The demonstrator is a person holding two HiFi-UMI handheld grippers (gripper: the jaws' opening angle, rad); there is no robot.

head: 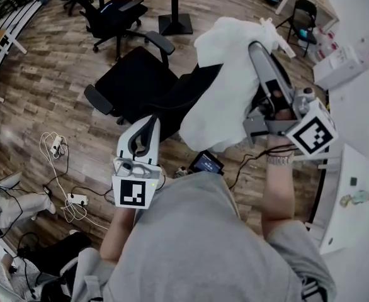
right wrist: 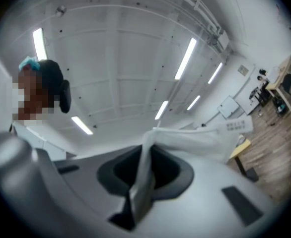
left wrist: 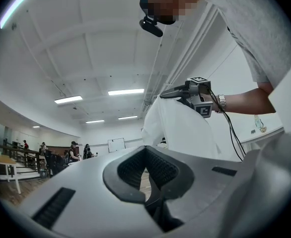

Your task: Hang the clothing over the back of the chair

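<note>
A thin, crumpled white cloth garment (head: 225,80) is held bunched in the air above the black swivel office chair (head: 140,80), pinched between the fingers of the right gripper (head: 257,48). The left gripper (head: 148,123) is held lower, its fingers pressed together on nothing. A printed label (right wrist: 240,125) on the garment is shown only in the right gripper view, and the chair only in the head view.

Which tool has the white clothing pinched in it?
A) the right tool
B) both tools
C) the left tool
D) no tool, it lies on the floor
A: the right gripper view shows the grey right tool shut on a fold of the white fabric garment, which hangs from it above the black office chair. The grey left tool has nothing between its jaws.
</note>
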